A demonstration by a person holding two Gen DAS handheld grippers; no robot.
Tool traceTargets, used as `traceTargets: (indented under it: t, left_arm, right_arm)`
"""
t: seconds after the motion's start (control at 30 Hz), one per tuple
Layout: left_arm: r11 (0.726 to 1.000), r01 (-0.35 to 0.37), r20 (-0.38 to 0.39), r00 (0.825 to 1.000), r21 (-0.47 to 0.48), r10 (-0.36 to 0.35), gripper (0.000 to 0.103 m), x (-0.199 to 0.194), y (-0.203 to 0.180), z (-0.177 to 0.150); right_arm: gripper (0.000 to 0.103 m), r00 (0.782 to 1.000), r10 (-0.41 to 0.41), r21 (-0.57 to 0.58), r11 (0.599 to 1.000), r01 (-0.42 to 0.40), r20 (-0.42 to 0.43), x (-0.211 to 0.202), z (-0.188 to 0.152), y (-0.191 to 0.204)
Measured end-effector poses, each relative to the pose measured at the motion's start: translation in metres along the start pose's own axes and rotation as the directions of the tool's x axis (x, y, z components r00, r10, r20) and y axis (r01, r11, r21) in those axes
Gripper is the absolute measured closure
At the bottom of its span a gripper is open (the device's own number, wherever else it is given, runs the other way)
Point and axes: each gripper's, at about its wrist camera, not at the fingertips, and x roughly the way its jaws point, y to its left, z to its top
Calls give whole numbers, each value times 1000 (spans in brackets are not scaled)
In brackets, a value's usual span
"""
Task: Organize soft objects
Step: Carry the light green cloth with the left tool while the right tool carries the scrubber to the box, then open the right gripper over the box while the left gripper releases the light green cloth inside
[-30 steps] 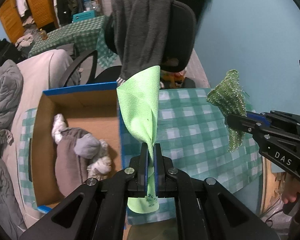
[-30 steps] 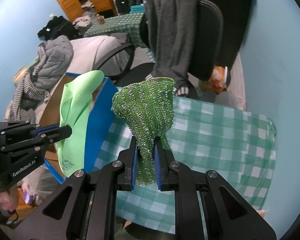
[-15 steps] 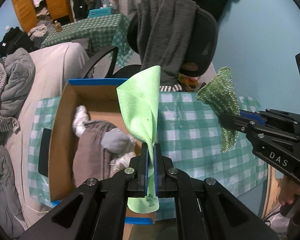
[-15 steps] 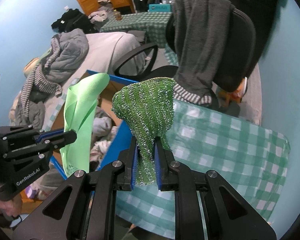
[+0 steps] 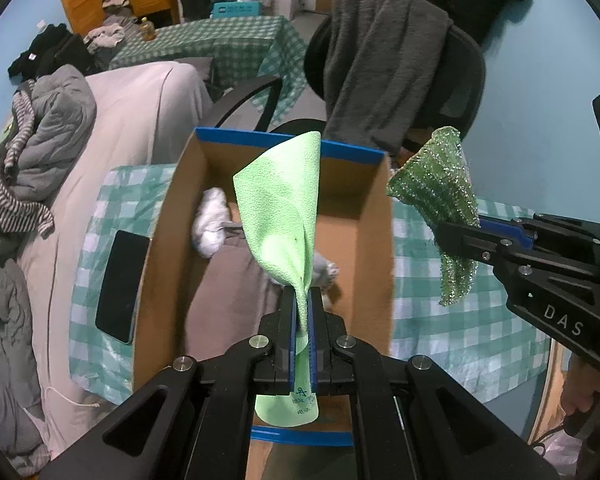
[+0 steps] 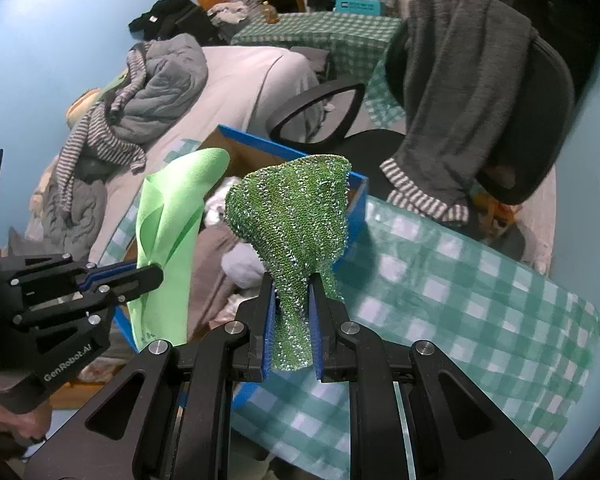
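My left gripper (image 5: 302,300) is shut on a light green cloth (image 5: 284,216), which stands up from the jaws above the open cardboard box (image 5: 376,240) with blue edges. Inside the box lie a brown-grey garment (image 5: 228,280) and white socks (image 5: 212,220). My right gripper (image 6: 292,292) is shut on a glittery green knitted cloth (image 6: 296,216), held over the box's right wall. In the left wrist view the right gripper (image 5: 444,236) and its glittery cloth (image 5: 440,184) hang to the right of the box. The right wrist view shows the left gripper (image 6: 156,274) with the light green cloth (image 6: 168,240).
The box sits on a green checked tablecloth (image 5: 440,320). A black phone (image 5: 120,284) lies left of the box. Behind stands an office chair (image 6: 520,120) draped with a grey sweater (image 6: 452,92). A bed with piled clothes (image 5: 40,140) is on the left.
Both grippers have moved sideways toward the box with their cloths still held. The light green cloth, formerly over the box's right wall, now hangs above its middle. The glittery cloth has reached the wall.
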Motion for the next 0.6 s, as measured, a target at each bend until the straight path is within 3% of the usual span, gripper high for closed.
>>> traceTargets:
  t: [0.6]
  left_arm:
    - [998,14,-111,994,-60,-21,97,49,41,5]
  right_arm:
    - [88,992,54,20,998,-52,-111,62,28,26]
